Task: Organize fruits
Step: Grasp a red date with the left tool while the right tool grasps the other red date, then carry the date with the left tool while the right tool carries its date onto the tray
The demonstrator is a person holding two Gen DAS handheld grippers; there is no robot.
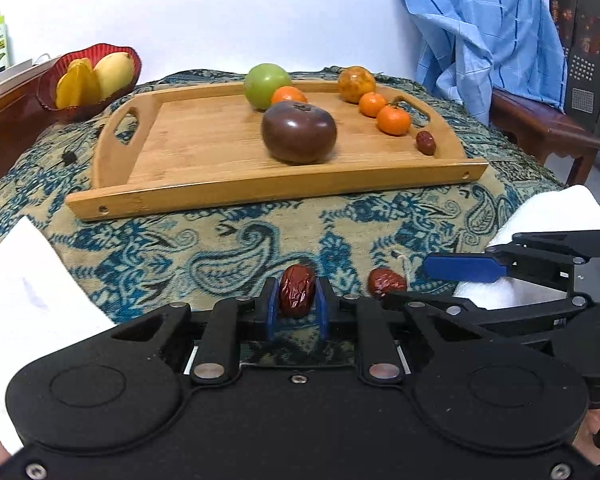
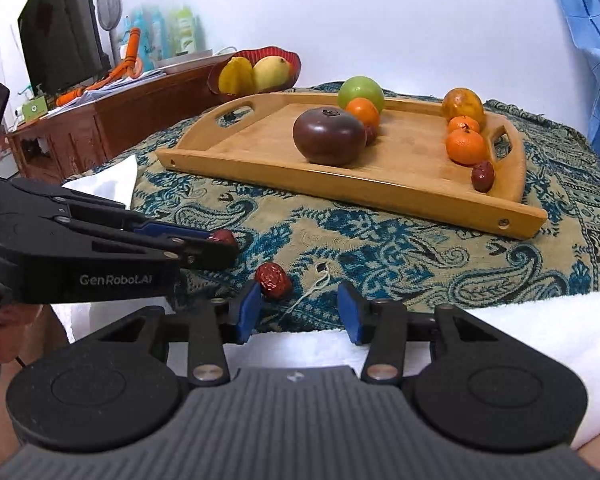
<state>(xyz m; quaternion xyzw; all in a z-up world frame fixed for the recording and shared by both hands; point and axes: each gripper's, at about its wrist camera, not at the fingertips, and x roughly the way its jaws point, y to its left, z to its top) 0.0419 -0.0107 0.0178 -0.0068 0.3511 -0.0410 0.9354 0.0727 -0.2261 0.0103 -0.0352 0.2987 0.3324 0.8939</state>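
One red date (image 1: 297,290) is pinched by the left gripper (image 1: 297,308) at bottom centre. Another date (image 2: 273,276) is touched by the wide-open right gripper (image 2: 300,312), on the tabletop (image 2: 420,256).

Paisley-covered table (image 1: 228,240) carries a bamboo tray (image 1: 204,152), 2 loose red dates (image 2: 274,276) (image 2: 224,236), white paper (image 1: 24,304) and a white towel (image 2: 540,320).
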